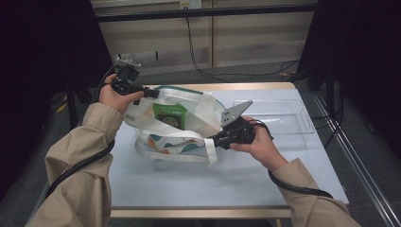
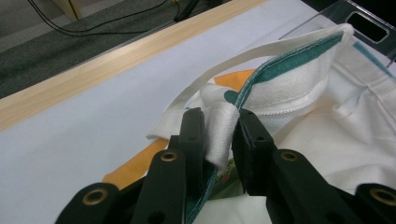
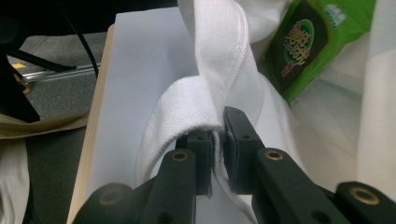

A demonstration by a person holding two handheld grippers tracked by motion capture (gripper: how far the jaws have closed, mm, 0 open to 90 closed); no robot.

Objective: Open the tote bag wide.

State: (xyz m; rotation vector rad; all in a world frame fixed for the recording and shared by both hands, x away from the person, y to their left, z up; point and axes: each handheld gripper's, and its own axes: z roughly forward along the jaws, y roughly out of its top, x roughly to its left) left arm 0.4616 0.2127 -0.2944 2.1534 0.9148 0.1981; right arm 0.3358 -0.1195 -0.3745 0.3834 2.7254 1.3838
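Note:
A white cloth tote bag (image 1: 189, 127) with teal and orange print lies open on the white table (image 1: 189, 184). A green packet (image 1: 169, 115) sits inside it, seen close up as the green packet (image 3: 313, 42) in the right gripper view. My left gripper (image 1: 153, 93) is shut on the bag's rim at its far left corner; the black jaws pinch a fold of white cloth (image 2: 219, 135). My right gripper (image 1: 211, 140) is shut on the bag's near right edge, its jaws clamping bunched white fabric (image 3: 205, 107) by the handle strap.
A clear plastic tray (image 1: 283, 118) stands on the table to the right of the bag. The wooden table edge (image 1: 198, 213) runs along the front. Black cables trail from both grippers, and dark curtains flank the table.

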